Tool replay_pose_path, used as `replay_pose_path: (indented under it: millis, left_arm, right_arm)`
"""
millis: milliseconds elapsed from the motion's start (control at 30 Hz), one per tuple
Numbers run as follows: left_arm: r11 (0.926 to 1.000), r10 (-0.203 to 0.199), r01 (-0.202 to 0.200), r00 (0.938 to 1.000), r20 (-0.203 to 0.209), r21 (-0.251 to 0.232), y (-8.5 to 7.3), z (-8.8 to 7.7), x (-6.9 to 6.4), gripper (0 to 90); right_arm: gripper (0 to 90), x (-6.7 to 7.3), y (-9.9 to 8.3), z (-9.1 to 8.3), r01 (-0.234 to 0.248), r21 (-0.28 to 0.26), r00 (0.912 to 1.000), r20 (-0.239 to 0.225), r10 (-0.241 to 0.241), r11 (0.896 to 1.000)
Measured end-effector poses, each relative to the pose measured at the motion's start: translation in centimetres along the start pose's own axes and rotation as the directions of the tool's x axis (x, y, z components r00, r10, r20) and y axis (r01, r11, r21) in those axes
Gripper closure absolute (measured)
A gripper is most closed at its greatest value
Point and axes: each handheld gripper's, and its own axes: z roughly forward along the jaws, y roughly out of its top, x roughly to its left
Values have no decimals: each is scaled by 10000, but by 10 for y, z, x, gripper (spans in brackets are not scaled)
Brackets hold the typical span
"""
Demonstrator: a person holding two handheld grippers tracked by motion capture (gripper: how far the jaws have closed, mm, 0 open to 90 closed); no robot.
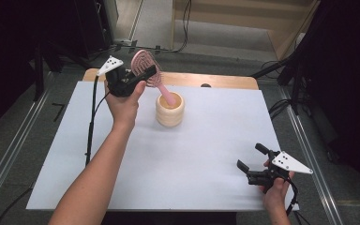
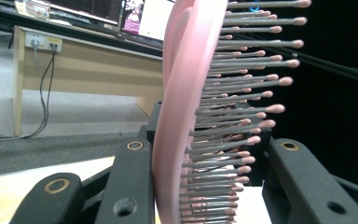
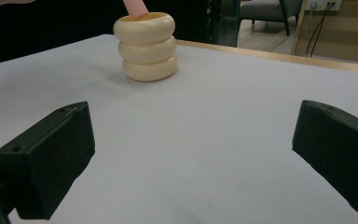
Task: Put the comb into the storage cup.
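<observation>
Forearms enter the high view from the bottom edge, each hand carrying a hand-held gripper. Nearest, at the front right corner of the table (image 1: 168, 159), the right hand-held gripper (image 1: 249, 159) rests low over the white surface with its jaws spread wide and nothing between them; its grey three-cornered plate (image 1: 290, 162) bears a few dark dots but no readable writing. The right gripper view shows the same two black jaws far apart with bare table between.

Farther back, near the middle of the table's far half, stands a cream ribbed holder (image 1: 170, 109) shaped like three stacked rings. The handle of a pink hairbrush (image 1: 146, 65) dips into its opening, tilting up and to the left.

The left hand-held gripper (image 1: 145, 75) is raised above and left of the holder, clamped on the head of the hairbrush. In the left gripper view the pink back presses against one jaw while the grey, pink-tipped bristles (image 2: 233, 116) point toward the other.

Beyond the table, monitors (image 2: 121, 11) sit on a wooden desk; their screen content is too blurred to read.
</observation>
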Motion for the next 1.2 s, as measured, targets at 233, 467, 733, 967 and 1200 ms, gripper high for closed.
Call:
replay_pose_path:
  millis: [233, 467, 733, 967, 1200]
  left_arm:
    - [9995, 5, 0, 9999, -159, 325, -10, 7, 3, 650]
    - [9984, -153, 170, 9994, -318, 543, -23, 14, 7, 650]
    - [9967, -113, 142, 9992, -371, 801, -32, 18, 9, 649]
    - [9950, -195, 230, 9991, -367, 976, -39, 21, 11, 649]
    - [9937, -318, 356, 9988, -374, 1062, -47, 23, 12, 649]
  right_arm:
    - [0, 0, 0, 0, -37, -44, 10000, 58, 37, 10000]
    - [0, -1, 0, -2, -117, -145, 9998, 170, 120, 9998]
    - [0, -2, -1, -1, -100, -98, 9998, 159, 101, 9999]
    - [0, -1, -1, 0, -133, -84, 9998, 143, 134, 9999]
    - [0, -2, -1, 0, -166, -44, 9997, 151, 167, 9999]
